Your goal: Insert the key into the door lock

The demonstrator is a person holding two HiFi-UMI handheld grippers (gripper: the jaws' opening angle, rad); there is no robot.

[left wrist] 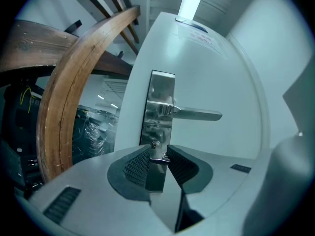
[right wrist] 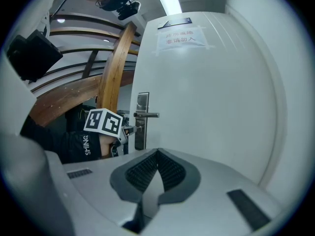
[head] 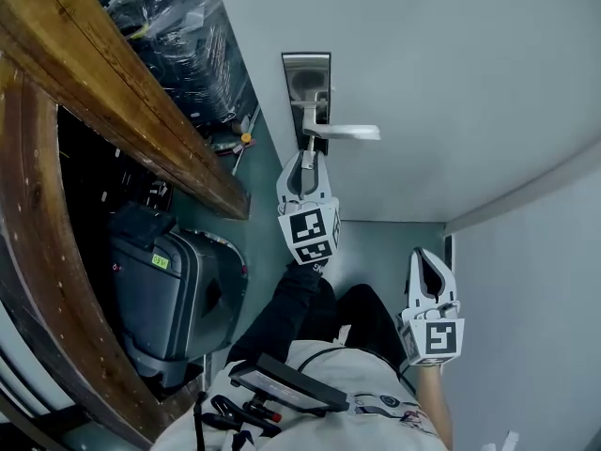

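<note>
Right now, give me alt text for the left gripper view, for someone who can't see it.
The left gripper, jaws shut on a small silver key, holds it up at the metal lock plate of a white door, just below the lever handle. A curved wooden beam rises at left. Whether the key has entered the keyhole cannot be told.

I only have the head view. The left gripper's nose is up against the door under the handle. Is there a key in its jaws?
Observer: Yes. The left gripper view shows the left gripper shut on a small metal key.
Operator: Is it lined up with the lock?
Observer: It sits over the lower part of the lock plate, straight below the hub of the handle. The key hides the keyhole, so I can't tell if it's in.
Operator: And the right gripper?
Observer: Its own view shows the right gripper closed, with nothing between the pads.
</note>
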